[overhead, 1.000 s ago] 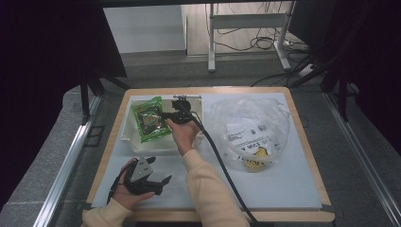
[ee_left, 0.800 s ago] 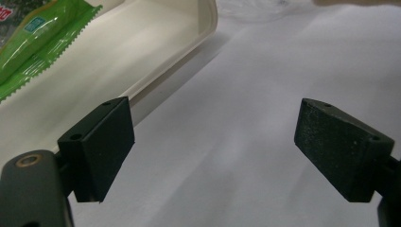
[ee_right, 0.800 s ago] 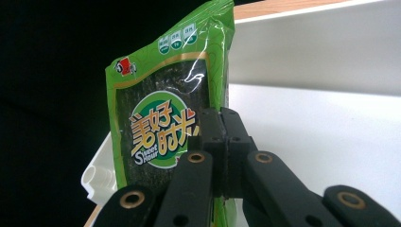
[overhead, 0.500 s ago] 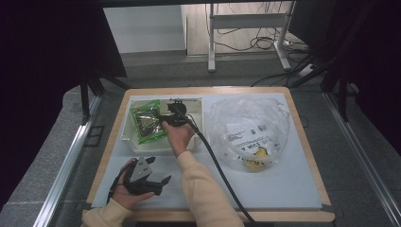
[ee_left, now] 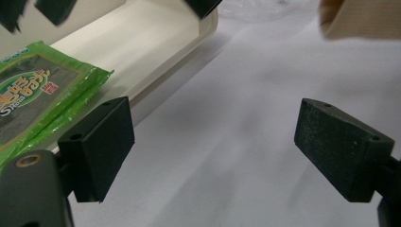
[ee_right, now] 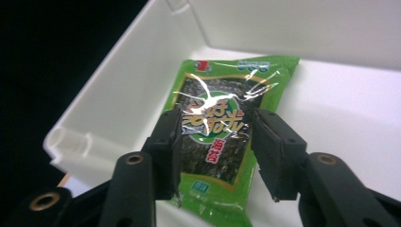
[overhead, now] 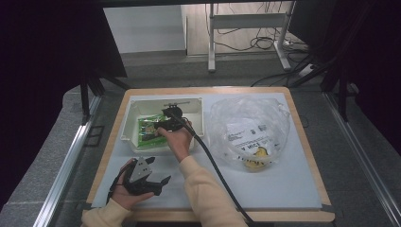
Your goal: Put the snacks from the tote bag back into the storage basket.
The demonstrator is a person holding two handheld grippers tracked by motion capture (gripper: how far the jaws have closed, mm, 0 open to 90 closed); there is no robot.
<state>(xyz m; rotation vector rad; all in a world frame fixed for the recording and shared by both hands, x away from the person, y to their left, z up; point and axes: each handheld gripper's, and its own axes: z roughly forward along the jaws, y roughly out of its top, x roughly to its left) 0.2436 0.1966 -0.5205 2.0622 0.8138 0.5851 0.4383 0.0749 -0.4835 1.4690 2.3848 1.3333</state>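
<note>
A green seaweed snack packet [overhead: 149,129] [ee_right: 227,137] [ee_left: 33,104] lies flat on the floor of a white plastic bin [overhead: 126,126] [ee_right: 113,99] [ee_left: 156,42]. My right gripper [overhead: 160,126] [ee_right: 215,142] reaches into the bin just above the packet. Its jaws have just been opening and now stand apart, with the packet seen between them and the pads off it. My left gripper [overhead: 161,173] [ee_left: 213,142] rests in the hand near the table's front left, jaws wide open over bare white mat, with nothing between them.
A crumpled clear plastic bag [overhead: 250,125] with printed paper and a yellow item [overhead: 255,161] inside lies on the right half of the white mat [overhead: 283,189]. The right gripper's black cable [overhead: 217,175] trails across the mat to the front edge.
The right gripper's jaws have opened over the green packet, which now lies loose in the bin. The right hand has shifted slightly nearer. The left hand has not moved.
</note>
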